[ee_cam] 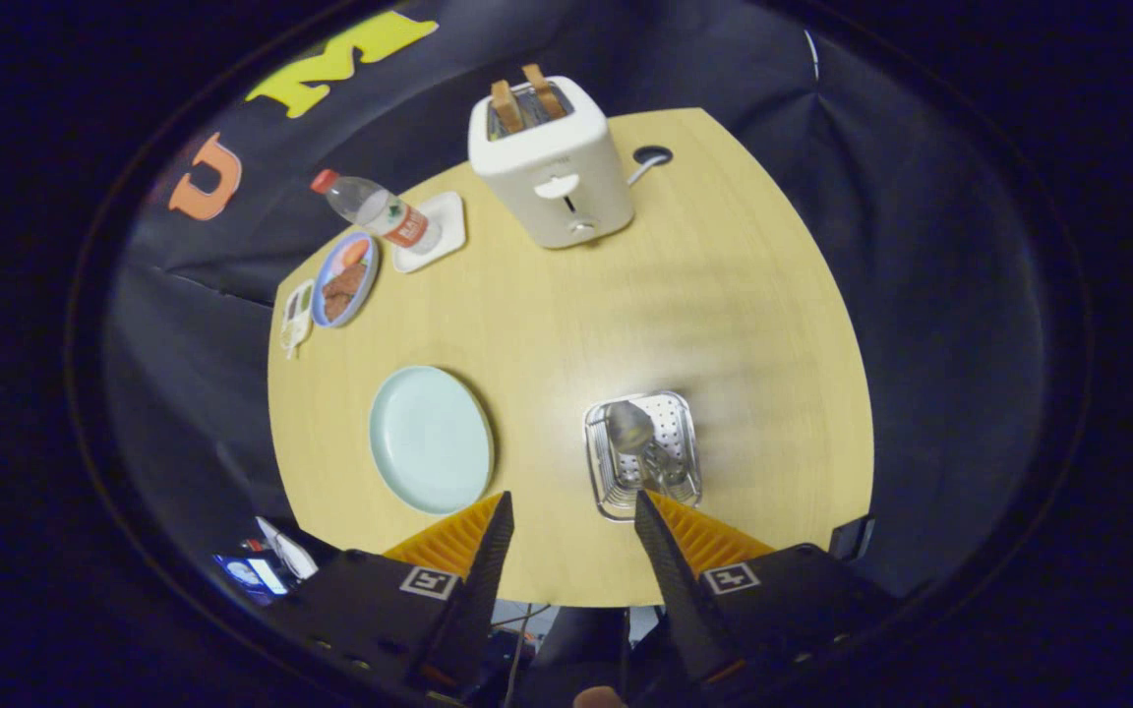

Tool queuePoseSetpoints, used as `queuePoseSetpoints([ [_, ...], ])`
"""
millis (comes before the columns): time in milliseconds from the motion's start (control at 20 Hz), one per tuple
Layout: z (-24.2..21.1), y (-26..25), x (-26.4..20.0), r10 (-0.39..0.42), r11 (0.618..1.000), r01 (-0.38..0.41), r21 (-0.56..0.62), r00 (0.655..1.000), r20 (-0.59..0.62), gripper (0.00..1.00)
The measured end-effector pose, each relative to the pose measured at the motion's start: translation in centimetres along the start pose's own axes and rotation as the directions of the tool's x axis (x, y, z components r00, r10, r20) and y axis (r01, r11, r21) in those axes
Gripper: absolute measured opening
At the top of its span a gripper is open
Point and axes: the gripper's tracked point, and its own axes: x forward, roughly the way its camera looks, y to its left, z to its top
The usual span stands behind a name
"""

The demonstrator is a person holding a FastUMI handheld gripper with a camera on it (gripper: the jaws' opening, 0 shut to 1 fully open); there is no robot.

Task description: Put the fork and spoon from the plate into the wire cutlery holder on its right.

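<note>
Wire cutlery holder (643,454) on wooden worktop (724,295), spoon (630,428) and fork (663,467) lying inside it. Left of holder: pale green plate (431,438), bare. Beyond holder: white toaster (549,157) with two slices up; water bottle (375,210), red label too small to read. Fingers (572,521) wide apart, gripping nothing, hovering just short of holder.

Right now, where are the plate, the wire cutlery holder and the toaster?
plate (431,438): gripper view, centre of its bare face.
wire cutlery holder (677,418): gripper view, perforated back wall.
toaster (552,162): gripper view, front face.
</note>
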Motion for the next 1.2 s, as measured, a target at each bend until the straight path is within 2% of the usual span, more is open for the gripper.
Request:
queuePoseSetpoints([
  [50, 0.3, 0.7, -0.5, 0.013, 1.0, -0.013, -0.017, 0.998, 0.054, 0.83],
  [150, 1.0, 2.4, -2.2, 0.041, 0.997, -0.029, -0.071, 0.984, 0.173, 0.86],
  [200, 1.6, 3.0, -3.0, 0.049, 0.995, -0.026, -0.096, 0.97, 0.237, 0.87],
  [300, 3.2, 4.2, -5.7, 0.053, 0.989, 0.008, -0.15, 0.918, 0.393, 0.9],
  [400, 4.6, 5.3, -9.8, 0.06, 0.981, 0.057, -0.186, 0.823, 0.565, 0.9],
  [500, 5.1, 7.5, -14.4, 0.111, 0.976, 0.056, -0.21, 0.704, 0.701, 0.9],
  [650, 4.5, 8.6, -18.7, 0.136, 0.97, 0.096, -0.222, 0.546, 0.827, 0.9],
  [750, 3.5, 9.0, -20.9, 0.13, 0.965, 0.146, -0.219, 0.459, 0.879, 0.9],
  [900, 1.1, 9.3, -23.3, 0.113, 0.959, 0.202, -0.199, 0.372, 0.921, 0.93],
  [1000, -0.5, 9.5, -24.3, 0.108, 0.961, 0.206, -0.187, 0.344, 0.933, 0.94],
  [1100, -1.2, 10.1, -25.7, 0.11, 0.967, 0.19, -0.172, 0.297, 0.948, 0.95],
  [1200, -1.4, 11.1, -26.1, 0.129, 0.968, 0.175, -0.179, 0.266, 0.955, 0.94],
])
